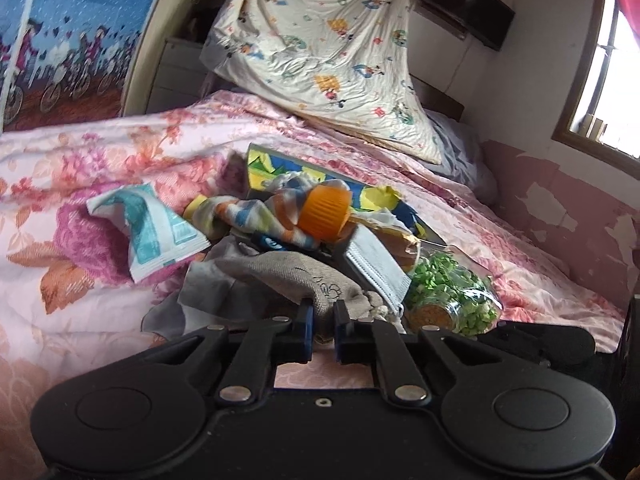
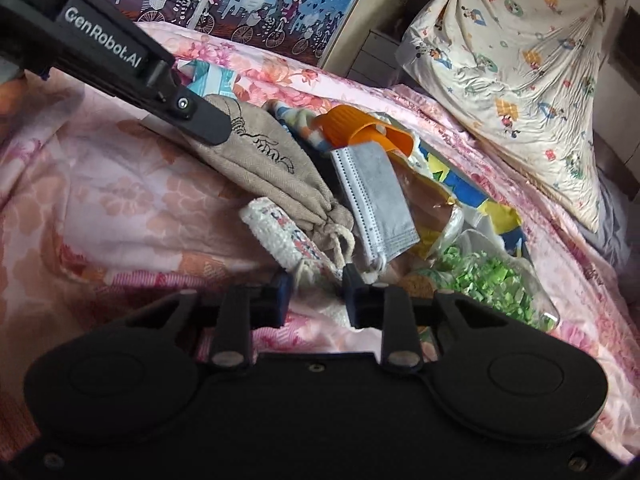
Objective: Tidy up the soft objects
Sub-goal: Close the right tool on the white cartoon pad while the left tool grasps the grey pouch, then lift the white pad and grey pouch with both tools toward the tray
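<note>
Item: beige herringbone cloth drawstring pouch [image 1: 296, 276] with a black line drawing, lying near the middle of a heap of oddments on the bed with a pink floral quilt [image 1: 80, 168]. The left hand-held gripper [image 1: 323, 312] has its jaws drawn nearly together on the pouch's near edge, cloth pinched between the blue pads.

Beside it: white woven strap with red and blue pattern [image 2: 280, 232], just near and right of the pouch's gathered neck. The right hand-held gripper [image 2: 316, 280] stands over the strap's near end and the pouch's cords, jaws narrowly apart; whether the pads press on anything cannot be told.

Right of the pouch: grey folded pleated face mask [image 2: 376, 200], lying over a clear plastic bag of bread [image 2: 432, 208]. Nearer and further right, a clear bag of green shredded filling [image 1: 452, 292].

Far side of the pouch: orange ribbed plastic cap [image 1: 324, 212] resting on an orange, blue and white striped cloth [image 1: 244, 216]; behind these, a blue and yellow printed flat packet [image 1: 280, 164].

Left of the heap: white and teal soft wipes pack [image 1: 152, 232], lying apart on the quilt.

Far end of the bed: cream cartoon-print cloth [image 1: 320, 48] hung up.
</note>
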The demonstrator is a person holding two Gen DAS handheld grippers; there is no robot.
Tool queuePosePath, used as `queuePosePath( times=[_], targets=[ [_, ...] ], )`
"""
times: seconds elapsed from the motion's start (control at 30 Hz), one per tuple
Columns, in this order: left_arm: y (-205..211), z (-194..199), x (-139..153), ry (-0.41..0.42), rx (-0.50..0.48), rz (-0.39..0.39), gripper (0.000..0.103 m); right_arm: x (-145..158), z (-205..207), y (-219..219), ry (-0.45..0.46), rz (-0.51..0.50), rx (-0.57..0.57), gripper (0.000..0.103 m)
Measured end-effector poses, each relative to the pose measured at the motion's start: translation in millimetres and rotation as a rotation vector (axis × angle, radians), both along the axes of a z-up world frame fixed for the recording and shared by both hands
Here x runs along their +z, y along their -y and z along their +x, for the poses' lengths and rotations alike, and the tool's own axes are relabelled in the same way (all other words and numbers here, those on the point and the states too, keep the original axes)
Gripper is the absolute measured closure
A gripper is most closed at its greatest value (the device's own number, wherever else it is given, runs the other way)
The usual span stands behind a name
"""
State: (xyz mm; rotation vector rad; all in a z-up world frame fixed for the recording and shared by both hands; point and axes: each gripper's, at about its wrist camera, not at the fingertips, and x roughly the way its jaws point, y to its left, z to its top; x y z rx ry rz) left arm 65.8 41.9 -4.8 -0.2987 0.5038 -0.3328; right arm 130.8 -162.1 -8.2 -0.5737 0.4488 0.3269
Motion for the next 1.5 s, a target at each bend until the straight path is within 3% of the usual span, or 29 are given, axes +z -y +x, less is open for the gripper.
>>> queuePosePath(
  times=[0.23,0.5,0.53,0.73,0.93,1.1,1.33,1.5],
  targets=[
    [9.7,-12.6,5.6,0.089,-0.030,0.063,0.096,8.6,-2.2,5.6,-0.041,0.057,-0.013,0.085],
    [8.8,-25.3,13.7,0.179,-0.020,0.060,0.096,23.0,2.7,28.9,-0.130,0.257,-0.063,0.089],
    [7.6,-25.8,14.2,0.182,-0.010,0.058,0.096,24.7,4.3,32.7,-0.146,0.281,-0.068,0.096],
    [2.5,-30.9,18.4,0.199,0.024,0.044,0.096,26.7,8.7,49.2,-0.186,0.378,-0.090,0.097],
    [5.4,-44.3,25.5,0.245,0.010,0.034,0.096,38.3,17.7,79.2,-0.240,0.568,-0.088,0.097],
    [6.5,-59.3,39.6,0.284,0.022,0.033,0.096,49.6,16.8,94.2,-0.212,0.625,-0.080,0.097],
    [5.7,-85.0,58.1,0.305,0.074,0.005,0.097,65.3,13.1,102.0,-0.132,0.616,-0.048,0.096],
    [16.1,-96.1,74.6,0.332,0.053,0.037,0.097,80.6,8.2,102.1,-0.085,0.621,-0.029,0.097]
  ],
)
